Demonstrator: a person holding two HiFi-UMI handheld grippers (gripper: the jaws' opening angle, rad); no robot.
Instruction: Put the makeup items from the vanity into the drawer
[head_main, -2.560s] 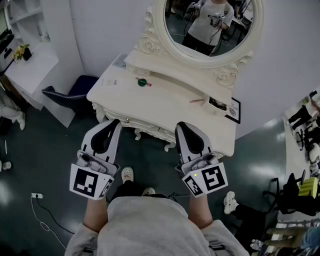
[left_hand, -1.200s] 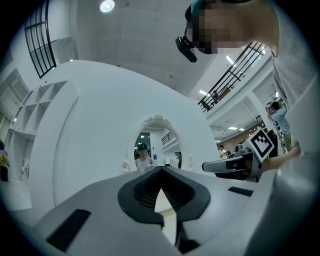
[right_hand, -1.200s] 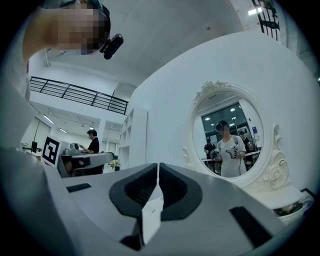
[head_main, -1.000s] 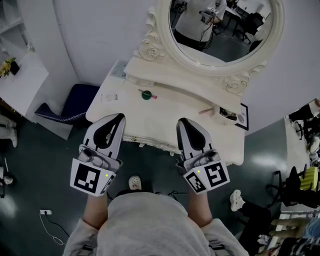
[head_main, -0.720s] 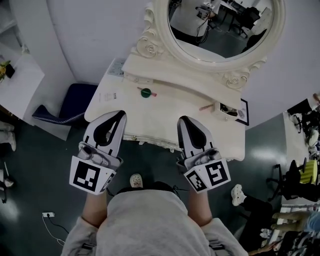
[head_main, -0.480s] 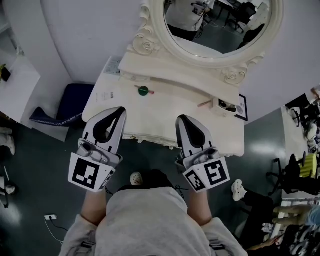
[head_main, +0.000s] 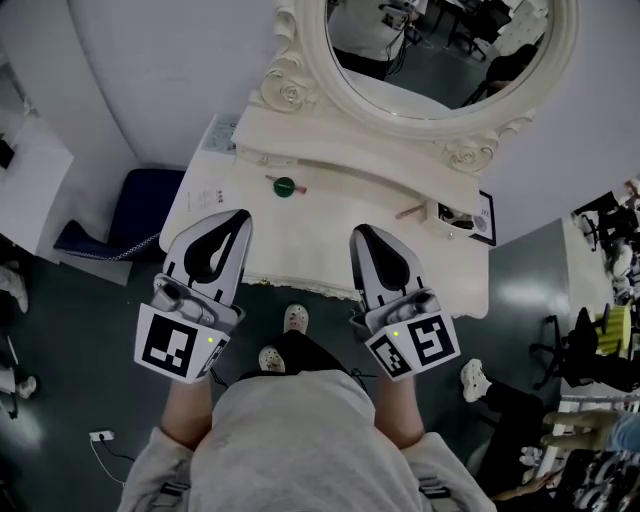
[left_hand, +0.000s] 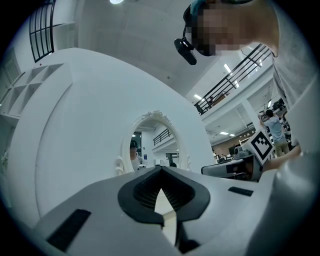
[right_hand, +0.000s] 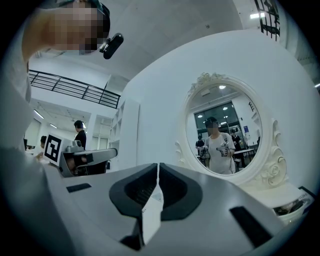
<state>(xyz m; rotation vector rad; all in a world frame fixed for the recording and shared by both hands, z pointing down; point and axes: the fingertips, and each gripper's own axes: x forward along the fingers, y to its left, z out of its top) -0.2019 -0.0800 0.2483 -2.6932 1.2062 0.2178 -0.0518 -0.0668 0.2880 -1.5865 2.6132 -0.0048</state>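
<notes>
The white vanity (head_main: 330, 250) stands in front of me under its oval mirror (head_main: 440, 50). On its top lie a green round item with a pink stick (head_main: 284, 185), a pink pencil (head_main: 408, 212) and a small tray of items (head_main: 452, 216) at the right. My left gripper (head_main: 243, 216) and right gripper (head_main: 357, 233) hover over the vanity's front edge, both shut and empty, well short of the items. The left gripper view shows my left gripper (left_hand: 161, 170) with its tips together, aimed at the mirror (left_hand: 152, 142). The right gripper (right_hand: 158, 166) faces the mirror (right_hand: 222, 137) too. No drawer shows.
A framed card (head_main: 484, 224) leans at the vanity's right end, and paper cards (head_main: 205, 195) lie at its left end. A dark blue stool (head_main: 105, 215) stands on the floor at the left. A white shelf unit (head_main: 25, 160) sits far left. Chairs crowd the far right.
Both grippers have edged a little further over the vanity's front edge, still shut. One of the person's feet has stepped forward below the table.
</notes>
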